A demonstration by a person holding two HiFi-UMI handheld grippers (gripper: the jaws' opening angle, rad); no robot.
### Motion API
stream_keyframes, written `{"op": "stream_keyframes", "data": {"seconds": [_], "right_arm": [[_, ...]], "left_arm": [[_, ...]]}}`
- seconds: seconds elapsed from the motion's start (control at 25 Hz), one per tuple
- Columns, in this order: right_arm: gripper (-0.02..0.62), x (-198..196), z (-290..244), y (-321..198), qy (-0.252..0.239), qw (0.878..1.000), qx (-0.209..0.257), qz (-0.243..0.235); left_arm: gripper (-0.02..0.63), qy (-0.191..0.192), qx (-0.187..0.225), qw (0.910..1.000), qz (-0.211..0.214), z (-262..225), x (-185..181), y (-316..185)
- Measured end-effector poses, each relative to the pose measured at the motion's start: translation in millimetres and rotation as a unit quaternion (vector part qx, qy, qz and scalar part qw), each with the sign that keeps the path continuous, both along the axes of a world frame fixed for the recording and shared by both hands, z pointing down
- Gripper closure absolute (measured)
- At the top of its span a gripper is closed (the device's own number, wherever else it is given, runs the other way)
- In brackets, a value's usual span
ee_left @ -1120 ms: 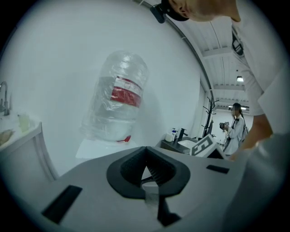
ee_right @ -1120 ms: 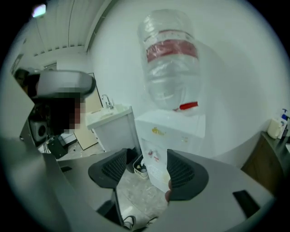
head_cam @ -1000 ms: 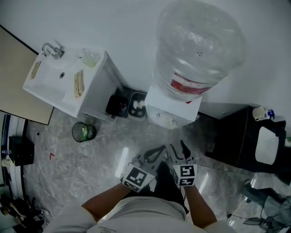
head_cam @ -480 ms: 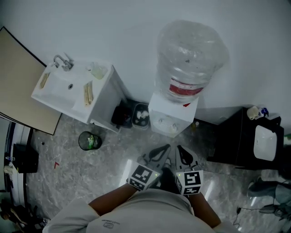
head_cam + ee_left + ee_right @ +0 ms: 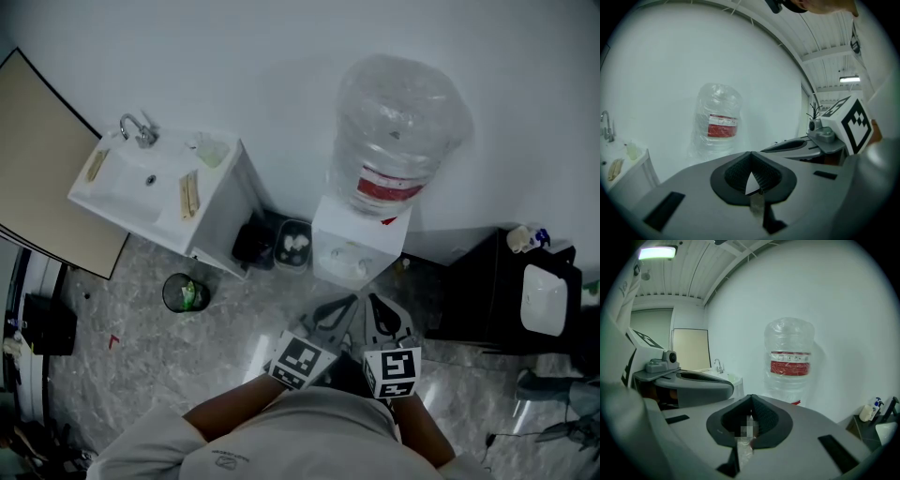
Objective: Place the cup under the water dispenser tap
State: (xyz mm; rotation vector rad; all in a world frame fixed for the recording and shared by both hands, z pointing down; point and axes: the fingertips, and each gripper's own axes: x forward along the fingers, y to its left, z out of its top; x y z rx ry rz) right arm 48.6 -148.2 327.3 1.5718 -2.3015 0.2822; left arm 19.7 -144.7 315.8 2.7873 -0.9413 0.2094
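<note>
Cup (image 5: 212,151), pale and see-through, stands on the back corner of the sink (image 5: 117,187), well apart from the water dispenser (image 5: 349,251) with its big bottle (image 5: 398,131). Left gripper (image 5: 349,302) hangs in front of the dispenser, jaws together and empty; right gripper (image 5: 374,300) just beside it is likewise pinched together, holding nothing

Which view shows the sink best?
Head view: the whole sink is seen from above, with basin and faucet clear. The left gripper view clips it at the frame's left edge. The right gripper view shows just the faucet and rim, small and distant.
</note>
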Motion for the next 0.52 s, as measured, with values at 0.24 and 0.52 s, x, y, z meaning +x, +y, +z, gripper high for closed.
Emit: {"op": "stream_keyframes", "data": {"seconds": [0.24, 0.52], "right_arm": [[0.578, -8.2, 2.4, 2.2, 0.005, 1.000, 0.001, -0.002], [0.578, -11.9, 8.7, 1.6, 0.010, 1.000, 0.000, -0.002]], "left_arm": [[0.600, 0.001, 0.005, 1.0000, -0.007, 1.3, -8.5, 0.4], [0.600, 0.002, 0.005, 0.9999, -0.010, 4.4, -13.0, -1.1]]}}
